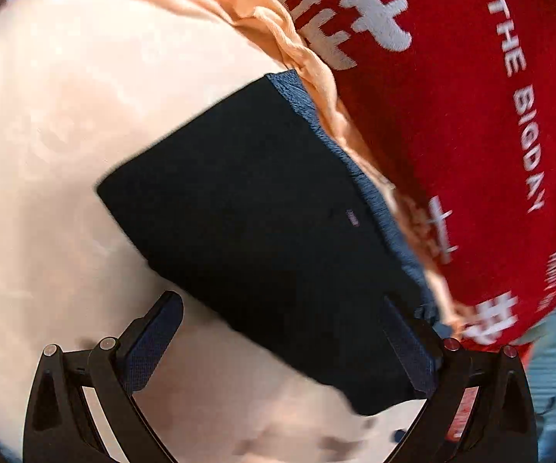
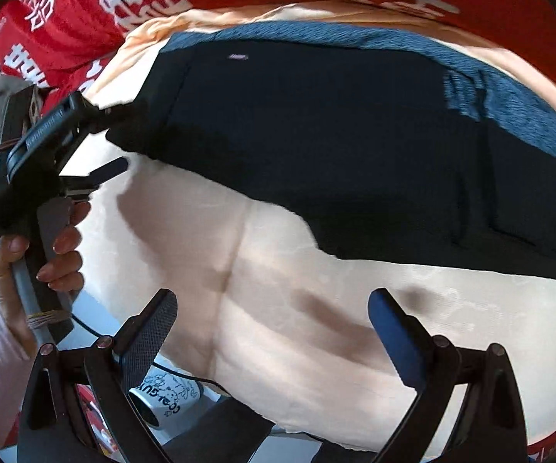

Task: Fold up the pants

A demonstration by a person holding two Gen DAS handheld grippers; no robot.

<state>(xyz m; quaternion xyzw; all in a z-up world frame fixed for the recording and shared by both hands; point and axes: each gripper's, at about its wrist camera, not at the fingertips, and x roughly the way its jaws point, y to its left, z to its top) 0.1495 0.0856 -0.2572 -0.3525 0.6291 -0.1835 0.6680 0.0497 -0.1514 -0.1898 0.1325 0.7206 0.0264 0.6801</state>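
Spread fingers of right gripper (image 2: 272,320) and left gripper (image 1: 289,328), nothing pinched; dark pants (image 1: 254,208) lie folded compact on cream sheet (image 1: 46,115); folding judged nearly done, only final smoothing called for.

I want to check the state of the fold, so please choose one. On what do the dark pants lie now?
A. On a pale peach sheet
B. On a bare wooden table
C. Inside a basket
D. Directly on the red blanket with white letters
A: the dark pants, folded into a compact block, rest on the pale peach sheet; the red blanket lies beyond the sheet's bunched edge.
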